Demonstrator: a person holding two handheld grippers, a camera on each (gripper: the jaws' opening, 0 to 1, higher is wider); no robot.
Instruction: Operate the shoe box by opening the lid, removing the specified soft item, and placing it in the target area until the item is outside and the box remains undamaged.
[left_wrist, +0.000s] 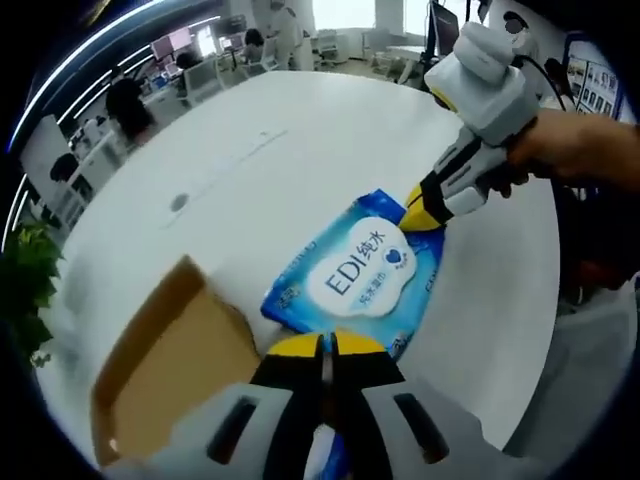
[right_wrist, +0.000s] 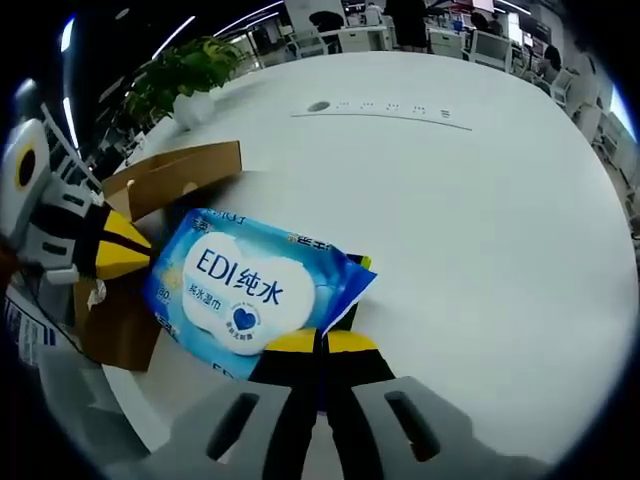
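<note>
— Near edge of the wipes pack (left_wrist: 355, 275) covered by the left gripper (left_wrist: 322, 347); far corner tucked behind the right gripper (left_wrist: 425, 210).

— Small print under the big label unreadable. Inside of the shoe box (right_wrist: 150, 190) out of sight, partly screened by pack and gripper.

— Box (left_wrist: 165, 370) cut off at the bottom. Distant desks (left_wrist: 200, 60) blurred.

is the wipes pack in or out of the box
Out. The wipes pack hangs over the white table beside the cardboard box, pinched at opposite ends by the left gripper and right gripper.
</note>
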